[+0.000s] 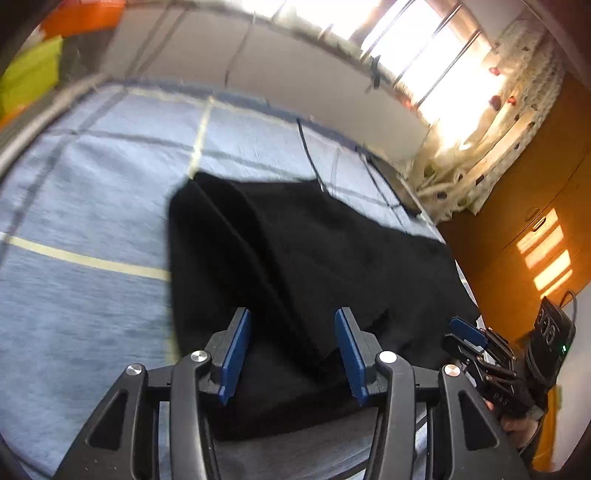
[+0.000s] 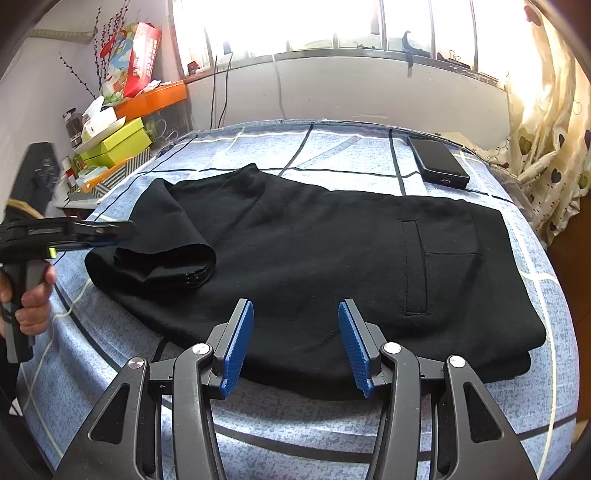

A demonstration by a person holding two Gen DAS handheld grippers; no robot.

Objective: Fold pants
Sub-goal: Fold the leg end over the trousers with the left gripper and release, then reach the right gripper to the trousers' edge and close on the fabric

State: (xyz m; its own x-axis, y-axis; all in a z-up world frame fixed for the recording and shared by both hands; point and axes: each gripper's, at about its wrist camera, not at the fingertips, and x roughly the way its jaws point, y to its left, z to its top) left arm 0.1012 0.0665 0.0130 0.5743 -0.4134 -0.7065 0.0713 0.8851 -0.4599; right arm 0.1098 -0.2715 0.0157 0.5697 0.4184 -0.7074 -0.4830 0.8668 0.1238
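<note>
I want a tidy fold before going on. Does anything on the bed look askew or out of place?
Yes. The leg end of the pants is flopped back in a loose, crooked roll, not flat. A phone lies on the bed just beyond the pants. Both grippers are open, holding nothing.

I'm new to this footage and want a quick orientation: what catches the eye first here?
The black pants dominate, spread across the blue checked bedsheet, with the leg end folded back into a roll at the left. Both the right gripper and the left gripper hang open over the fabric, holding nothing. A dark phone lies on the sheet beyond the pants, near the bright window.
</note>
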